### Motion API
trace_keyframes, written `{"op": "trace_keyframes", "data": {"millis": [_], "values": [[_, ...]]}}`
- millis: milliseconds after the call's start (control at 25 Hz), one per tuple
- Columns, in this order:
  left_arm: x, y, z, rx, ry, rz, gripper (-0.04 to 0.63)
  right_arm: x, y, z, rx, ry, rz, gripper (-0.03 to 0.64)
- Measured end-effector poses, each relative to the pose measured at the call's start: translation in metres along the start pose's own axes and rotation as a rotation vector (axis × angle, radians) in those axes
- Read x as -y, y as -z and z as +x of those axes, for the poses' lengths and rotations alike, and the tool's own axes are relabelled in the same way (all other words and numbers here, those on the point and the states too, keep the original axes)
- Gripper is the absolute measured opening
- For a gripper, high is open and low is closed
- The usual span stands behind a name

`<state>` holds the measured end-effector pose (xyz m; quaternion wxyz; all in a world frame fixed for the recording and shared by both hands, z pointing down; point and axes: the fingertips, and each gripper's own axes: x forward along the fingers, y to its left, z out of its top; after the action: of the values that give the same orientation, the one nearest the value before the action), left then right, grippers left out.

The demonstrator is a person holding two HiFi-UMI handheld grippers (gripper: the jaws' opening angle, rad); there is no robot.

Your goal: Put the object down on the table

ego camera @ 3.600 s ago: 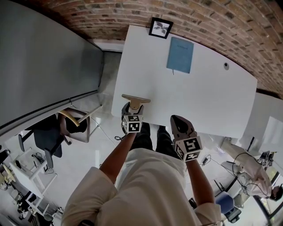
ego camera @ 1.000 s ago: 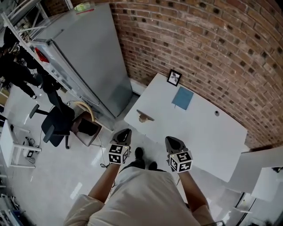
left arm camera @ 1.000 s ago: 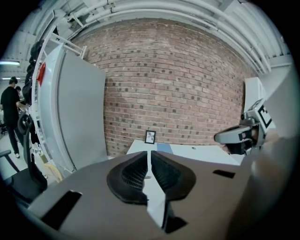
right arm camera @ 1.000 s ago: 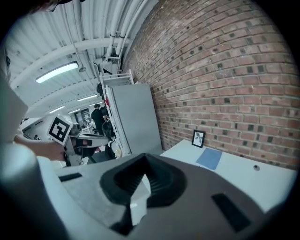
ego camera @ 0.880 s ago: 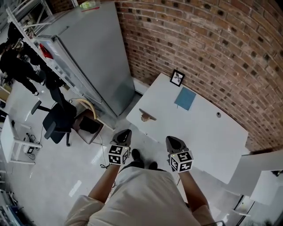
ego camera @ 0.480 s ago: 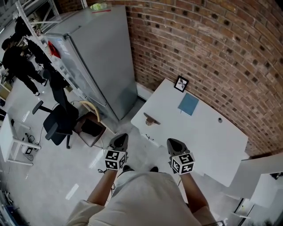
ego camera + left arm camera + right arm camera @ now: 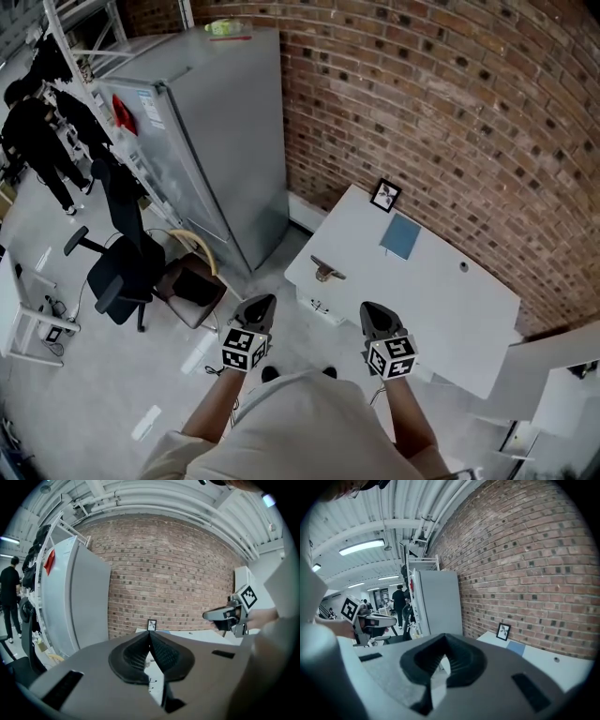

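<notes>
Status: left gripper [image 7: 255, 307] closed on nothing, right gripper [image 7: 374, 318] likewise, both over floor [image 7: 178, 375], near side of table [image 7: 450, 309]. Wooden object [image 7: 327, 270] sits on table's near-left edge, well apart; blue notebook [image 7: 400, 236] farther back.

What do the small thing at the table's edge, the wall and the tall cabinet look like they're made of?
The small object is probably wood: tan and matte, though too small to be sure. The wall is bare red-brown brick, with pale mortar lines showing. The tall cabinet is likely grey painted metal, smooth with a dull sheen.
</notes>
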<state>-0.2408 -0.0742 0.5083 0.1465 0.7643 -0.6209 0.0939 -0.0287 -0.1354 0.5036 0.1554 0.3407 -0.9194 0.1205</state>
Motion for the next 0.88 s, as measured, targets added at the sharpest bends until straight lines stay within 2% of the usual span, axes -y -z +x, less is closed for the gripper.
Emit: {"op": "trace_keyframes", "data": {"millis": [240, 880], "values": [[-0.01, -0.011, -0.007, 0.021, 0.024, -0.012, -0.008, -0.019, -0.016, -0.002, 0.041, -0.01, -0.029, 0.002], [-0.007, -0.004, -0.015, 0.015, 0.041, -0.046, -0.006, -0.025, -0.015, -0.011, 0.052, 0.01, -0.007, 0.002]]}}
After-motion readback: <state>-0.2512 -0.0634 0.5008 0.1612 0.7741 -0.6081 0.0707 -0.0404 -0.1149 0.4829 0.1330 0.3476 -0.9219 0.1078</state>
